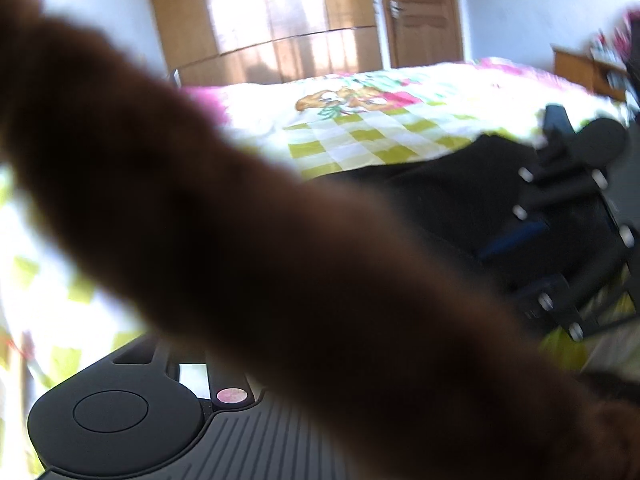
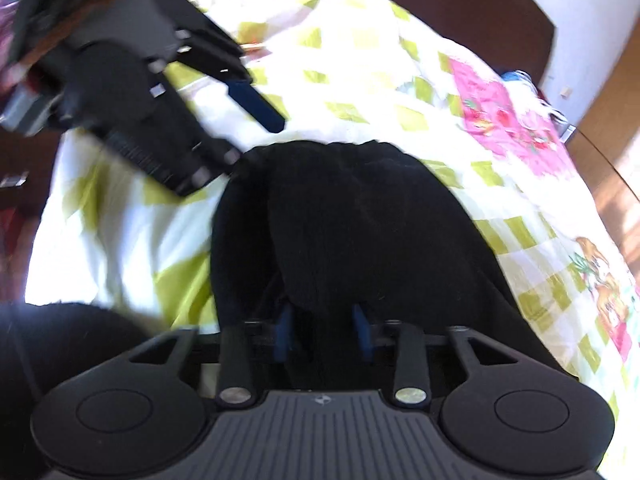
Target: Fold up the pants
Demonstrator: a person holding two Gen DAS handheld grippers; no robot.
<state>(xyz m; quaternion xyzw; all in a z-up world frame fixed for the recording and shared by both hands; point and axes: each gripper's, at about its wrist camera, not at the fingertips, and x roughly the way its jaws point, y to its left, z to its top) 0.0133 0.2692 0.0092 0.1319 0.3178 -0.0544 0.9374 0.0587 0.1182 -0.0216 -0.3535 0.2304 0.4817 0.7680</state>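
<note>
2 grippers, 1 garment, 1 bed; entries from largest to smallest.

1. Bed, covered by a quilt [image 2: 400, 60] in green and white checks with pink floral patches. It carries everything below.

2. Brown blurred mass [image 1: 240, 240], lying straight across the left wrist lens. I cannot tell what it is. It hides the left fingers in that view.

3. Black pants [image 2: 360, 220], flat on the quilt and apparently already doubled over. The long axis runs straight away from the right gripper to a gathered far edge. That far end points away from the person, toward the headboard side.

4. Left gripper [image 2: 256, 140], at the far left corner of the pants. 1 blue finger [image 2: 256, 104] stands clear above the quilt, and the lower jaw sits just beside the gathered edge. The jaws look parted, with nothing held.

5. Right gripper [image 2: 324, 332], at the near end and directly on the long axis. Its 2 blue pads [image 2: 286, 332] stand close together with a fold of black cloth bunched between them, seemingly pinched.

Judgement: the right hand is nearer and has the cloth. Any next fold would carry the near end along that axis toward the far edge.
</note>
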